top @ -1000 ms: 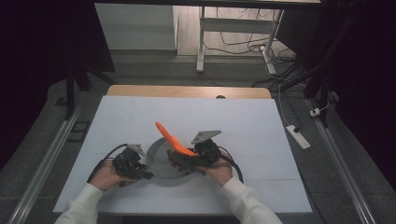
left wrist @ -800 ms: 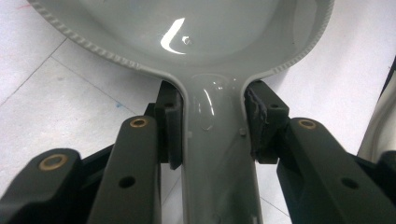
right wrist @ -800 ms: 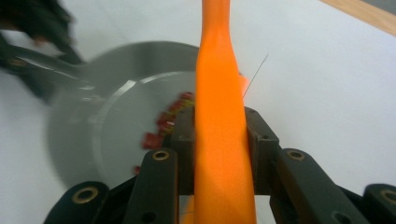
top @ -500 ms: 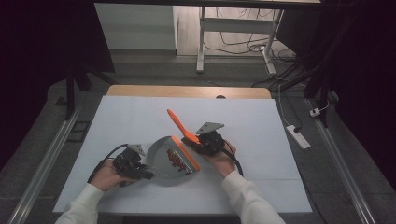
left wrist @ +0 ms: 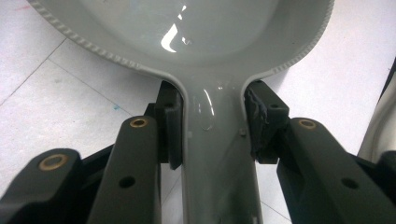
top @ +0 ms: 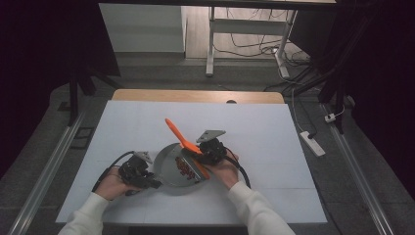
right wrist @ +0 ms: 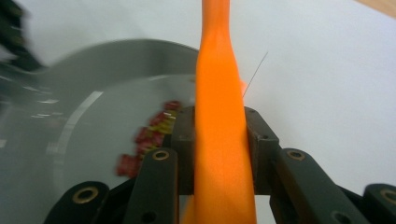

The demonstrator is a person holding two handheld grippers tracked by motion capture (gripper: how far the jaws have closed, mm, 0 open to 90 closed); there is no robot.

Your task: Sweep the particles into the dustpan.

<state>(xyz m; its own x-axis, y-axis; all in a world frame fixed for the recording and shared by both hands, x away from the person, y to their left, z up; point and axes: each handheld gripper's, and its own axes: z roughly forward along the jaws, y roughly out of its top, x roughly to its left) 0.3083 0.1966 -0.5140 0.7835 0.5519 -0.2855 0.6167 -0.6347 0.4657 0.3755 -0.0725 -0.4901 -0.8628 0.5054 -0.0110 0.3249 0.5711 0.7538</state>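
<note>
- High view: round grey metal pan (top: 172, 166) sits on the white worktop (top: 274, 147), near its front edge. Left gripper (top: 142, 175) at the pan's handle; right gripper (top: 203, 152) over the pan's right rim, holding the orange plastic spatula (top: 178, 134). Small red food bits (top: 185, 169) inside.
- Left gripper view: fingers (left wrist: 170, 126) clenched on the pan handle (left wrist: 215, 154).
- Right gripper view: fingers (right wrist: 259, 149) grasping the spatula; red bits lie left of it.
</note>
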